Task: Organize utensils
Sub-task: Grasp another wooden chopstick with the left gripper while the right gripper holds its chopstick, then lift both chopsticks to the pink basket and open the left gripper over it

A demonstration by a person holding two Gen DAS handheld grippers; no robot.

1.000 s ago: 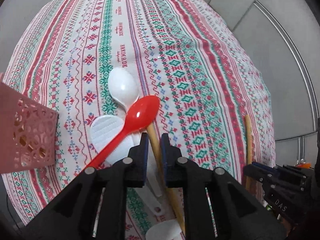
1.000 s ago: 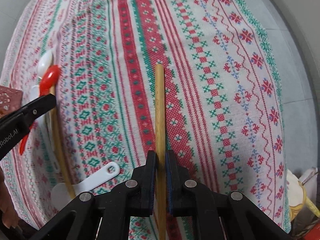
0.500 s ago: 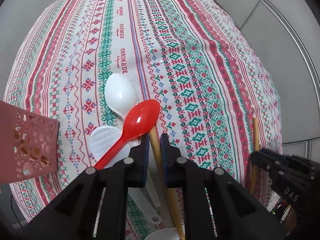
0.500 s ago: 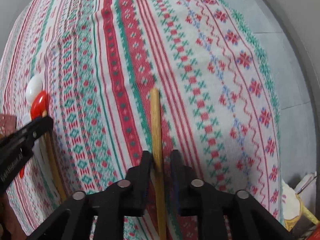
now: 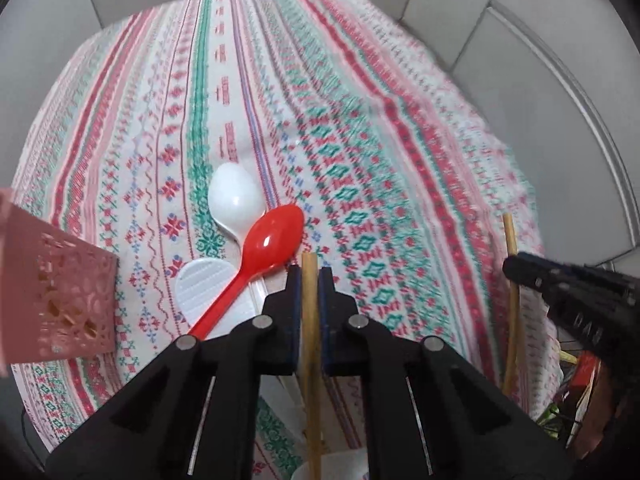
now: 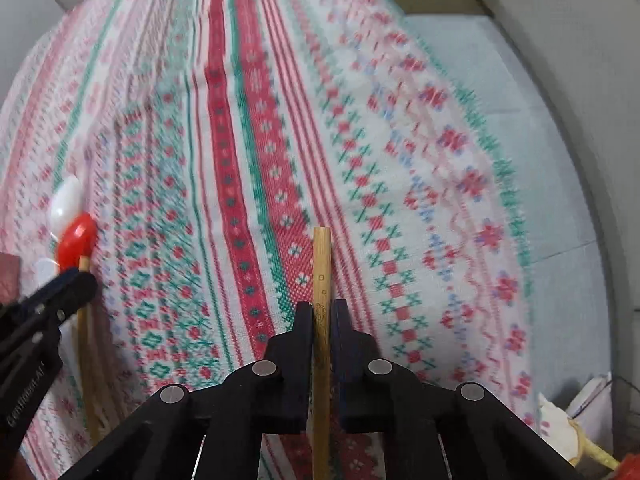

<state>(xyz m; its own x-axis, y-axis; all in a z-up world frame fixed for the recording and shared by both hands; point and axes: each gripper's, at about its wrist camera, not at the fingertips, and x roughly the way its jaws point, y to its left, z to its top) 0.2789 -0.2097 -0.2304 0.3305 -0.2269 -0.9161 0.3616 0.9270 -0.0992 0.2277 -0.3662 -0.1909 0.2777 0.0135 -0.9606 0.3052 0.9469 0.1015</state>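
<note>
My left gripper (image 5: 308,272) is shut on a bamboo chopstick (image 5: 310,328) whose tip shows just past the fingertips. Ahead of it on the patterned cloth lie a red plastic spoon (image 5: 264,252), a white spoon (image 5: 236,200) and a white ribbed rice paddle (image 5: 204,284). My right gripper (image 6: 322,308) is shut on a second bamboo chopstick (image 6: 321,264), held above the cloth. The right gripper (image 5: 568,300) also shows at the right of the left wrist view, and the left gripper (image 6: 48,300) at the left of the right wrist view.
A pink perforated holder (image 5: 52,292) stands at the left. More white utensils (image 5: 332,464) lie under the left gripper. The tablecloth (image 5: 360,140) hangs over the table's right edge, with tiled floor (image 6: 500,100) beyond. Clutter (image 6: 580,432) sits at lower right.
Both grippers have risen with their chopsticks and drawn back from the table. The right gripper's fingers, slightly apart half a second ago, have closed on the chopstick.
</note>
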